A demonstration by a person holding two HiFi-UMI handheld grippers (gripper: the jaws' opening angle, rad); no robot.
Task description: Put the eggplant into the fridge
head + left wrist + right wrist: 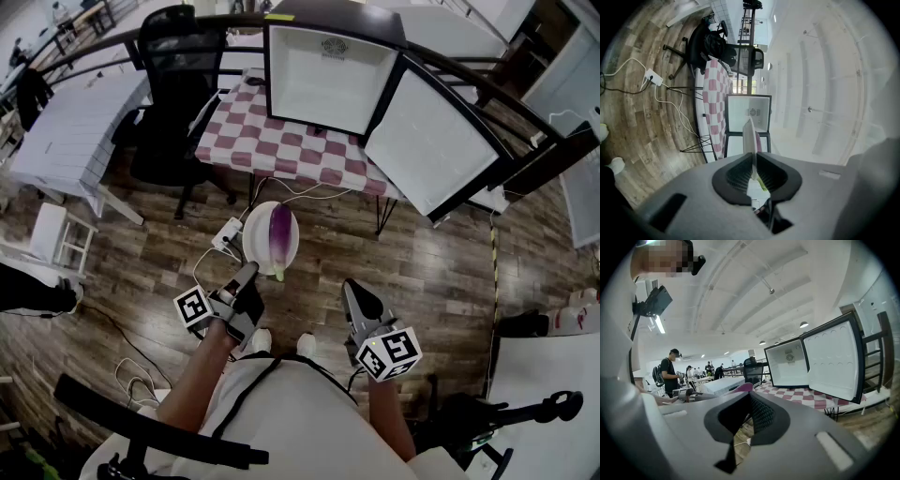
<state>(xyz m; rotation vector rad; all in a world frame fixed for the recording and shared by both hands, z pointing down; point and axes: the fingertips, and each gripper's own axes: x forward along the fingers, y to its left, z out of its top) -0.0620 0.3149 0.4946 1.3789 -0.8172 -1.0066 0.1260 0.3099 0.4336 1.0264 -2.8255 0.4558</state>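
Note:
A purple eggplant with a green stem lies on a white plate held out over the wooden floor. My left gripper is shut on the plate's near rim. In the left gripper view the plate stands edge-on between the pads, with a strip of eggplant beside it. The small white fridge stands on the checkered table ahead, its door swung wide open to the right. My right gripper hangs lower right, shut and empty. The right gripper view shows the fridge and its door.
A black office chair stands left of the checkered table. A power strip and white cables lie on the floor under the plate. White tables stand at far left. Several people stand in the background.

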